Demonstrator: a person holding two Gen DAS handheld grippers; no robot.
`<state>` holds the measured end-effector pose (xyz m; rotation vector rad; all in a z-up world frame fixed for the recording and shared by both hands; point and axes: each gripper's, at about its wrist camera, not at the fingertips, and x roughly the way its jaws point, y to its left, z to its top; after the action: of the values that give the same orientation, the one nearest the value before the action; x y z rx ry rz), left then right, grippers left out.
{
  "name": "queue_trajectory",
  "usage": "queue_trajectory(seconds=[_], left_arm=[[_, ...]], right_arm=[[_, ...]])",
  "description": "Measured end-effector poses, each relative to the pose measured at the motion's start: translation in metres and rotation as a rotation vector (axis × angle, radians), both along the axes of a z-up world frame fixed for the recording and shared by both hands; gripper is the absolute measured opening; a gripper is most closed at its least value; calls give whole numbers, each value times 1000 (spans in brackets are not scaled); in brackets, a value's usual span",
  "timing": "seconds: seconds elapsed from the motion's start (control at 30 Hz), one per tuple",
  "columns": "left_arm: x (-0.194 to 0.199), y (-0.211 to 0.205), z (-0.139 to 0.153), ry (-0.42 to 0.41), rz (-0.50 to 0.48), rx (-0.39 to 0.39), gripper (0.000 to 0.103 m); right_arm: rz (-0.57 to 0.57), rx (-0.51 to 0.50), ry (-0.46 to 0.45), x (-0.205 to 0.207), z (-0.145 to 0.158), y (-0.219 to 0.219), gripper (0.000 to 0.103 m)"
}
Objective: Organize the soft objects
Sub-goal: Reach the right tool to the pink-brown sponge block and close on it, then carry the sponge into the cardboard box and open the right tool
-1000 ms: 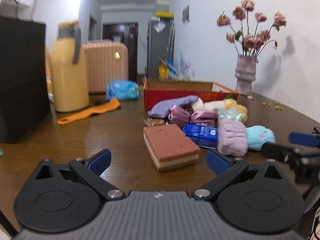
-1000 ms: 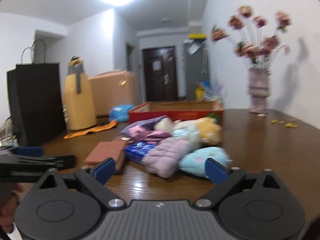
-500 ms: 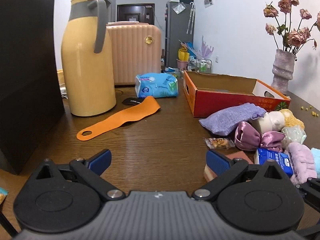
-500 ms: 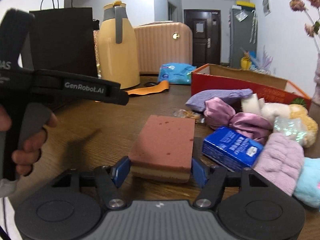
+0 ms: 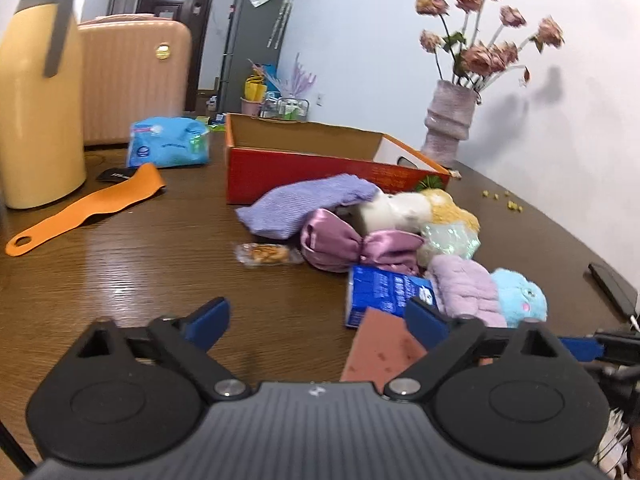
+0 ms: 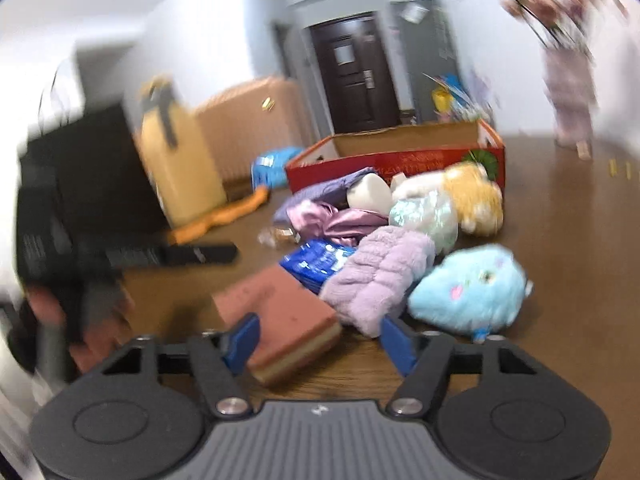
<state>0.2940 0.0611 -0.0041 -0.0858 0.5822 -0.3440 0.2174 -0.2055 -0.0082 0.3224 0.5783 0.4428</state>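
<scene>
A brown sponge block lies on the wooden table between the jaws of my right gripper, which stand open around it; its corner also shows in the left wrist view. Beyond it lies a heap of soft things: a lilac fluffy piece, a light blue plush, a purple satin bow, a lavender cloth and a yellow plush. A red cardboard box stands open behind the heap. My left gripper is open and empty above the table.
A blue tissue pack and a snack wrapper lie by the heap. A yellow jug, an orange strap, a blue wipes pack and a vase of dried flowers stand around. A black bag is at left.
My right gripper has swung right and its jaws have opened wider around the sponge block. My left gripper has turned right towards the heap.
</scene>
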Motion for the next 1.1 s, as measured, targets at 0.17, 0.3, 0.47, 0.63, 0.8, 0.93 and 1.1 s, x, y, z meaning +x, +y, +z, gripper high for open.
queue_trajectory(seconds=[0.17, 0.3, 0.47, 0.63, 0.8, 0.93, 1.1], left_arm=[[-6, -5, -12, 112, -50, -65, 50], [-24, -3, -12, 112, -31, -83, 35], [-39, 0, -8, 188, -35, -132, 34], [-25, 6, -12, 249, -49, -217, 48], [-24, 5, 13, 204, -26, -224, 37], [15, 4, 61, 92, -36, -258, 37], [133, -4, 112, 29, -5, -242, 37]], right_arm=[[-23, 95, 99, 10, -20, 18, 34], [-28, 173, 137, 15, -28, 11, 30], [-10, 133, 145, 18, -26, 10, 29], [38, 139, 188, 36, -25, 6, 30], [62, 148, 193, 42, -4, 1, 27], [75, 146, 82, 77, 43, -4, 27], [89, 141, 57, 214, 97, -7, 27]])
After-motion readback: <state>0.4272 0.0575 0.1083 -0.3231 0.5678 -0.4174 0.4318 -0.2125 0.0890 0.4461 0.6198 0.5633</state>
